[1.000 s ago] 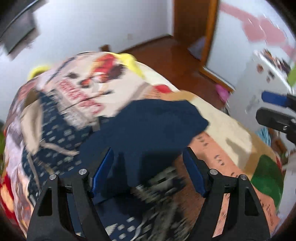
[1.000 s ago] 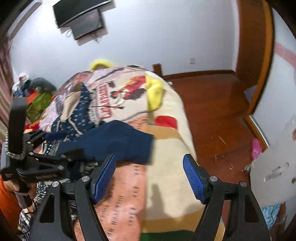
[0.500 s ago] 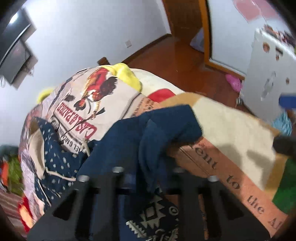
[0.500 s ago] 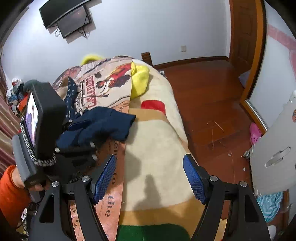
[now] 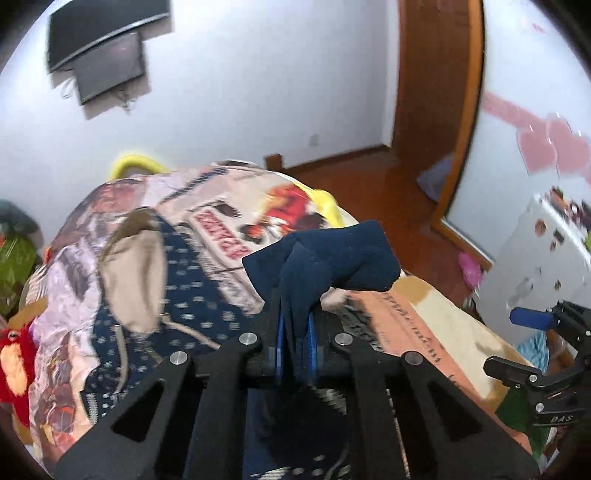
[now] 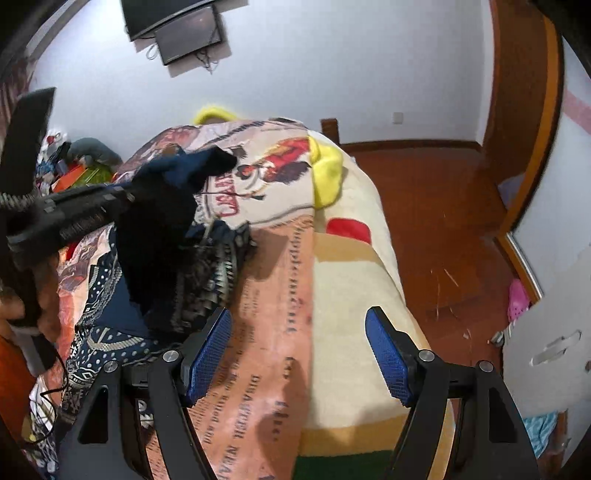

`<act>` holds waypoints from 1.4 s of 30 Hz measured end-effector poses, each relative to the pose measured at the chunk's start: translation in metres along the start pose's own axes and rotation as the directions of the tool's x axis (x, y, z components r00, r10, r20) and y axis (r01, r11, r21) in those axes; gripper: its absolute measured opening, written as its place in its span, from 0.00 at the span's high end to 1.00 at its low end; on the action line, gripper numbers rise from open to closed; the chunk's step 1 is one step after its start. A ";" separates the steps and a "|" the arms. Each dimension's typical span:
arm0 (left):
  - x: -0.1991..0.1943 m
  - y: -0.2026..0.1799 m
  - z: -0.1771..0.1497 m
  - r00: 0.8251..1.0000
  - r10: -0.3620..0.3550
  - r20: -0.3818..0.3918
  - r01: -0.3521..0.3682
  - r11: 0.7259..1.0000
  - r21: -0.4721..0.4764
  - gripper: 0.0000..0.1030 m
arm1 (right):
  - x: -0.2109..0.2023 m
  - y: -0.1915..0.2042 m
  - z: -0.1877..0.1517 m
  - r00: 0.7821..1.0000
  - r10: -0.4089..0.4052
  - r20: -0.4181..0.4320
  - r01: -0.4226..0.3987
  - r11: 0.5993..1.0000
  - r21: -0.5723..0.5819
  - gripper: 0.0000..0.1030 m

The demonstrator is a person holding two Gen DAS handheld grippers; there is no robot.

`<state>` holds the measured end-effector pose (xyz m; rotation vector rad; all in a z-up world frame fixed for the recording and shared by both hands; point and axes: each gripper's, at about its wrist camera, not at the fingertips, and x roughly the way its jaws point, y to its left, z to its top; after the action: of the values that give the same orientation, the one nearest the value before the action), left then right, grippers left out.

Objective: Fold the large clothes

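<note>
A dark navy garment [image 5: 332, 254] is pinched in my left gripper [image 5: 295, 332], which is shut on a fold of it and holds it lifted above the bed. In the right wrist view the same garment [image 6: 159, 221] hangs from the left gripper [image 6: 125, 194] at the left, draping down onto a navy patterned cloth [image 6: 218, 266]. My right gripper [image 6: 299, 354] is open and empty above the bed's peach and cream blanket [image 6: 332, 295]. It shows at the right edge of the left wrist view [image 5: 524, 347].
The bed carries a printed rooster blanket [image 5: 236, 221], a navy dotted garment [image 5: 184, 295] with a beige part, and a yellow cloth [image 6: 325, 173]. A wall screen [image 6: 177, 29] hangs behind. Wooden floor [image 6: 443, 221] and a white cabinet [image 6: 546, 350] lie to the right.
My left gripper closed on the navy garment and lifted it off the bed. My right gripper stayed open and drew back a little over the blanket.
</note>
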<state>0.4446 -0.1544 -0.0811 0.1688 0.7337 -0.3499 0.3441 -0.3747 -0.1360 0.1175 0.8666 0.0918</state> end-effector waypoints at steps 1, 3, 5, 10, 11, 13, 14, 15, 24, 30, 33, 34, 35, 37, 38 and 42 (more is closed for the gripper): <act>-0.005 0.012 -0.002 1.000 0.011 0.008 -0.011 1.000 -0.015 0.90 | -0.001 0.007 0.002 1.000 0.003 0.006 -0.003 1.000 -0.013 0.29; -0.012 0.032 -0.006 0.999 0.031 0.017 -0.031 0.999 -0.041 0.90 | 0.000 0.019 0.005 1.000 0.009 0.014 -0.008 0.999 -0.037 0.29; -0.020 0.061 -0.013 0.998 0.059 0.017 -0.058 0.995 -0.077 0.90 | 0.001 0.029 0.007 1.000 0.013 0.019 -0.011 0.998 -0.057 0.29; -0.023 0.123 -0.043 0.994 0.105 -0.027 -0.108 0.982 -0.154 0.90 | 0.011 0.063 0.013 1.000 0.021 0.018 -0.018 0.993 -0.120 0.28; -0.022 0.135 -0.051 0.993 0.112 -0.043 -0.117 0.979 -0.170 0.90 | 0.013 0.069 0.013 1.000 0.021 0.015 -0.019 0.991 -0.132 0.28; -0.021 0.153 -0.065 0.991 0.114 -0.072 -0.126 0.972 -0.197 0.91 | 0.021 0.084 0.014 1.000 0.024 0.007 -0.023 0.986 -0.164 0.28; -0.017 0.167 -0.077 0.990 0.104 -0.097 -0.123 0.967 -0.223 0.91 | 0.025 0.090 0.014 1.000 0.025 0.002 -0.024 0.984 -0.178 0.28; -0.015 0.173 -0.084 0.989 0.099 -0.110 -0.123 0.964 -0.236 0.91 | 0.030 0.097 0.014 1.000 0.028 -0.004 -0.028 0.981 -0.192 0.28; 0.017 0.233 -0.166 0.974 -0.024 -0.225 -0.072 0.909 -0.411 0.91 | 0.113 0.130 0.009 0.981 0.003 -0.193 -0.048 0.973 -0.226 0.28; 0.027 0.254 -0.197 0.969 -0.093 -0.227 -0.033 0.868 -0.495 0.91 | 0.146 0.133 0.003 0.958 -0.024 -0.287 -0.044 0.972 -0.229 0.25; 0.024 0.255 -0.201 0.971 -0.072 -0.227 -0.050 0.870 -0.491 0.91 | 0.143 0.143 0.000 0.959 -0.038 -0.281 -0.043 0.960 -0.277 0.22; 0.021 0.254 -0.200 0.973 -0.060 -0.223 -0.057 0.873 -0.484 0.91 | 0.141 0.146 0.002 0.959 -0.037 -0.281 -0.046 0.958 -0.285 0.22; 0.016 0.253 -0.198 0.976 -0.045 -0.211 -0.061 0.879 -0.473 0.92 | 0.137 0.149 0.004 0.961 -0.032 -0.274 -0.052 0.954 -0.295 0.22; 0.005 0.251 -0.193 0.983 -0.028 -0.179 -0.058 0.887 -0.458 0.92 | 0.125 0.155 0.012 0.972 -0.009 -0.236 -0.065 0.951 -0.303 0.22; -0.001 0.251 -0.189 0.986 -0.017 -0.163 -0.059 0.890 -0.451 0.92 | 0.118 0.157 0.016 0.977 0.004 -0.213 -0.070 0.951 -0.301 0.22; -0.015 0.253 -0.179 0.992 0.017 -0.123 -0.070 0.893 -0.444 0.92 | 0.106 0.160 0.029 0.985 0.037 -0.170 -0.085 0.955 -0.285 0.21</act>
<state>0.4155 0.1333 -0.1947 -0.2342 0.9062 -0.1204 0.4295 -0.2042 -0.1751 -0.1425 1.0040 0.2898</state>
